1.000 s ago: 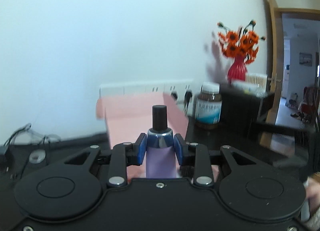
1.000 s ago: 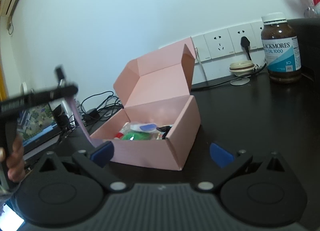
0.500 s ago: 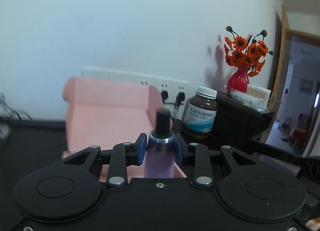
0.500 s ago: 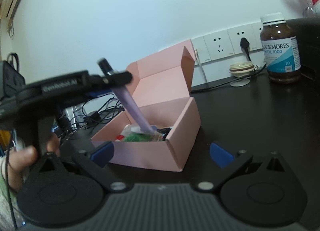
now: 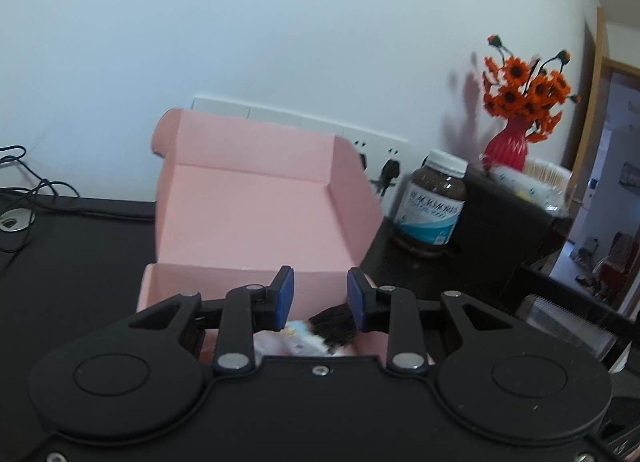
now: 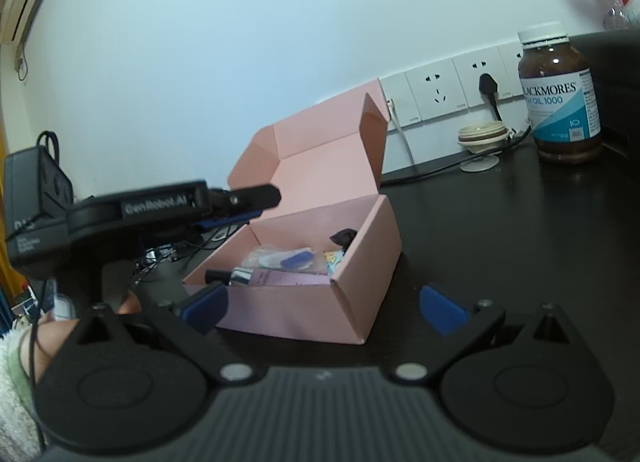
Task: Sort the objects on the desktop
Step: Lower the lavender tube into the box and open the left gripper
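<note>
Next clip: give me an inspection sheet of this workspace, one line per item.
Surface: black desktop, dark and glossy.
Job's things: open pink cardboard box; lilac bottle with black cap lying inside with small packets.
Clutter: brown supplement bottle with white lid; red vase of orange flowers.
Grippers: left gripper above the box, jaws opening, nothing between them; right gripper open, empty.
Cables: black plugged cord; tangled wires.
Surroundings: white wall sockets.

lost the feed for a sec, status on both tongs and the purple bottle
Left tongs opening, nothing between them, above pink box. Right tongs open, empty. Purple bottle lying in the box. Nothing in the way.
</note>
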{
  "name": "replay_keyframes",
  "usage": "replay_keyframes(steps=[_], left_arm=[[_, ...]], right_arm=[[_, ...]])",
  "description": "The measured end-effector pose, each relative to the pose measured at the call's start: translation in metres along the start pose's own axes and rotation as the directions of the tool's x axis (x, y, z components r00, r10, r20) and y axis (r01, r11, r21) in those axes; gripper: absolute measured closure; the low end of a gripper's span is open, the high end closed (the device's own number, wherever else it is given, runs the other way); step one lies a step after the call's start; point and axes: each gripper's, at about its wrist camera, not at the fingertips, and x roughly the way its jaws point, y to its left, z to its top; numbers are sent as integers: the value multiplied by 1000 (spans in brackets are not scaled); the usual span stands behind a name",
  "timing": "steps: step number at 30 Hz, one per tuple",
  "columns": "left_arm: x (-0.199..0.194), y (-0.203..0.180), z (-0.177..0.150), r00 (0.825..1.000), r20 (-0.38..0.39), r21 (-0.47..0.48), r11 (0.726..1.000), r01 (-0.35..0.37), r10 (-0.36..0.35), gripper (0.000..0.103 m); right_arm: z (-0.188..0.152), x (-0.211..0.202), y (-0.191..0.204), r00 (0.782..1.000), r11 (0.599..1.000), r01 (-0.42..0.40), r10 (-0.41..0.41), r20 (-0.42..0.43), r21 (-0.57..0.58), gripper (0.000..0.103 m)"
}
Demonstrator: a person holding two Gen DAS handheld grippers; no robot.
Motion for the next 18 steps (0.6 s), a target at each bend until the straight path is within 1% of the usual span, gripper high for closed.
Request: replay_keyframes(steps=[1,2,3,4,5,6,7,8,11,13,15,17,18], left_arm=[[-1,-1,-1,1000,2,16,1000,-15,15,58],[-2,-2,-2,1000,6,34,999,-30,30,42],[-4,-4,-3,999,10,53,998,-46,46,33],[-6,-7,-4,998,18,74,995,-61,59,18],[-8,-10,-5,997,28,96,993,-69,67,13],[-10,-13,-5,997,33,121,990,-72,68,10],[-11,-16,-6,997,31,145,987,-73,69,4],[-12,-19,-6,997,26,163,984,-76,73,2],[-17,-26,-7,996,22,207,974,-93,91,0],[-17,-30,-9,990,15,233,962,-141,141,0],[-16,-32,-10,979,3,254,947,-196,202,0],[-16,-32,-12,969,-9,271,934,-235,246,0],[-15,-32,-13,962,-9,283,923,-260,274,0]], right_arm=[[0,0,0,1000,1000,0,0,0,0,1],[0,0,0,1000,1000,1,-1,1,-1,1],[0,0,0,1000,1000,2,-2,1,-1,1],[0,0,0,1000,1000,1,-1,1,-1,1],[0,0,0,1000,1000,1,-1,1,0,1],[0,0,0,1000,1000,1,-1,1,1,1],[0,0,0,1000,1000,1,-1,1,2,1],[0,0,0,1000,1000,1,-1,1,4,1],[0,0,-1,1000,1000,2,-2,0,9,1],[0,0,-1,1000,1000,4,-4,2,11,1],[0,0,-1,1000,1000,6,-6,3,11,1],[0,0,-1,1000,1000,10,-10,2,10,1],[0,1,-1,1000,1000,13,-13,2,10,1]])
